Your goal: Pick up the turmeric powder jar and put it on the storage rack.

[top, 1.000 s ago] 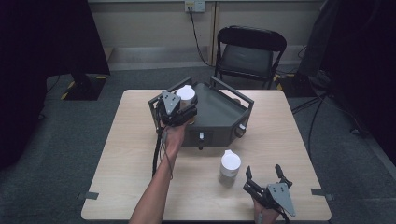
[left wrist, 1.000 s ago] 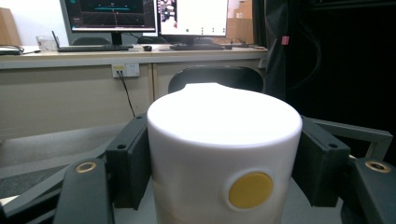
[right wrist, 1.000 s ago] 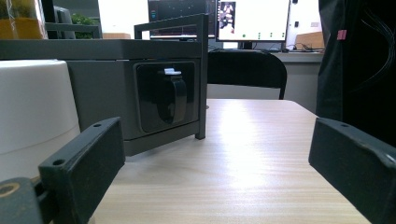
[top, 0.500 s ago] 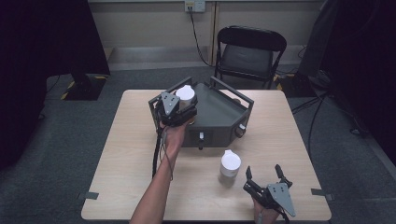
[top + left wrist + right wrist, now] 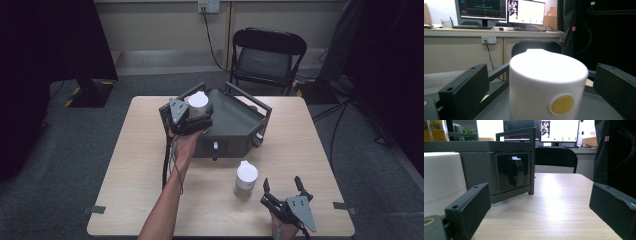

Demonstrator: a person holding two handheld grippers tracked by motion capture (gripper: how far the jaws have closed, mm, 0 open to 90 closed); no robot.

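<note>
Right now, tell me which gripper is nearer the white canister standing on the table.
Right. The right gripper sits open just beside the table's canister; the left gripper is up at the grey box.

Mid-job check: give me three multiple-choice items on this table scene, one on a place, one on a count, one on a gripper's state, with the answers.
1. Where does the white cup with the yellow dot stand?
A. on the dark box
B. on the chair
C. on the floor

2. How many white cups are there?
A. one
B. two
C. four

3. How are the left gripper's jaws?
A. clamped on the cup
C. holding a cable
B. open, either side of the cup

Answers: 1 A, the left gripper view shows it on the box's top. 2 B, a second cup stands on the table. 3 B, gaps show between both jaws and the cup; they have just been opening.
</note>
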